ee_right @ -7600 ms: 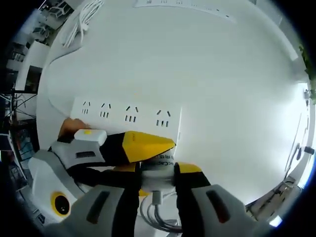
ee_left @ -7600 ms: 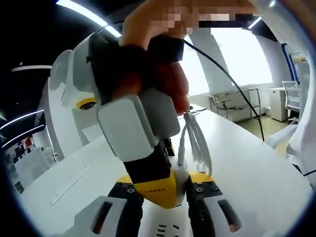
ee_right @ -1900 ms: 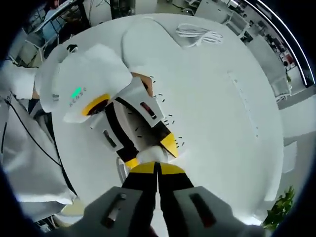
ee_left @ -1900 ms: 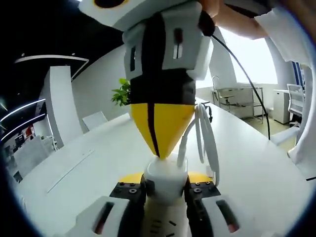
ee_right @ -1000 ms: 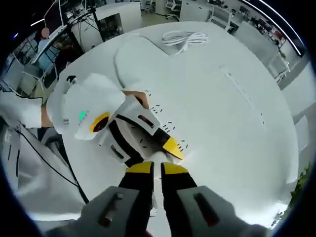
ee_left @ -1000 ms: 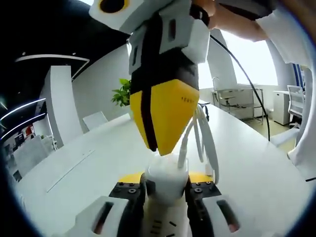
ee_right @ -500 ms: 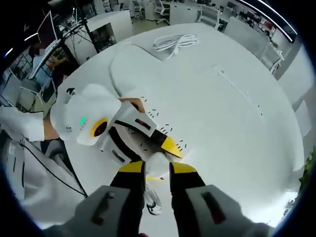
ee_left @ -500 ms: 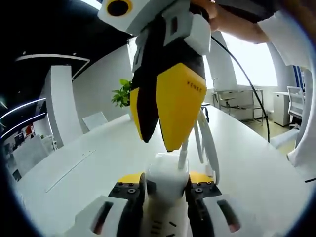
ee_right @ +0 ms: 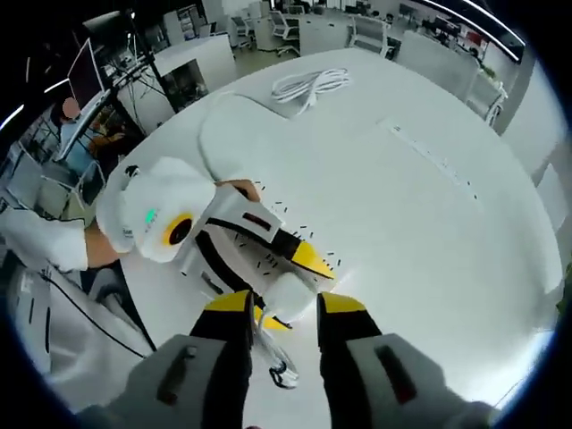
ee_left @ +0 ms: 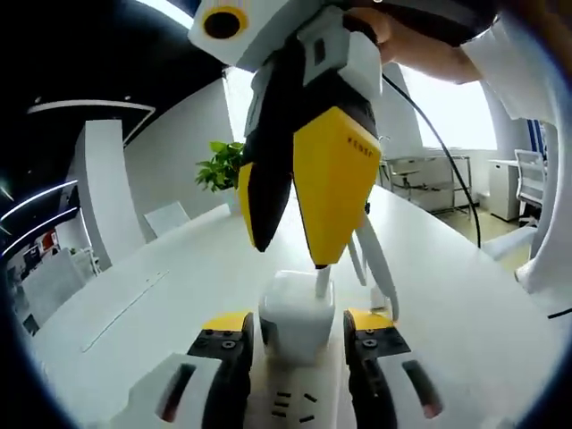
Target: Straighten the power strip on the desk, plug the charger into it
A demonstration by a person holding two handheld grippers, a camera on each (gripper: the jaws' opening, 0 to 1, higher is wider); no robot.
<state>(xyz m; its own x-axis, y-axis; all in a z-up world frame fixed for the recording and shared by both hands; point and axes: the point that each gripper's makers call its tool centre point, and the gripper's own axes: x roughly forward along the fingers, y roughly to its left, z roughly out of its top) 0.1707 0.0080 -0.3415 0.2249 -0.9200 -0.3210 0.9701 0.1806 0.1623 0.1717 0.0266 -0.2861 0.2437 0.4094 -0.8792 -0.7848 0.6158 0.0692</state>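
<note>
A white charger cube (ee_left: 293, 308) stands plugged into the white power strip (ee_left: 295, 404) on the white desk. My left gripper (ee_left: 297, 323) is open, its yellow-tipped jaws on either side of the cube with a small gap on each side. My right gripper (ee_left: 295, 257) hangs just above the cube, open and holding nothing. The charger's white cable (ee_left: 371, 264) loops off to the right. In the right gripper view, the right gripper (ee_right: 284, 311) straddles the charger (ee_right: 290, 290) from above. The left gripper's white body (ee_right: 161, 219) lies over the power strip (ee_right: 302, 232).
A coiled white cord (ee_right: 313, 82) lies at the far side of the desk (ee_right: 429, 232). A narrow slotted strip (ee_right: 429, 156) is set into the desk top. A potted plant (ee_left: 219, 165) stands beyond. A person's sleeve (ee_right: 36, 241) sits at the left.
Seconds ago both grippers held the charger over the strip. The right gripper has since opened and lifted off it. The left jaws have spread away from the cube, which stays in the strip.
</note>
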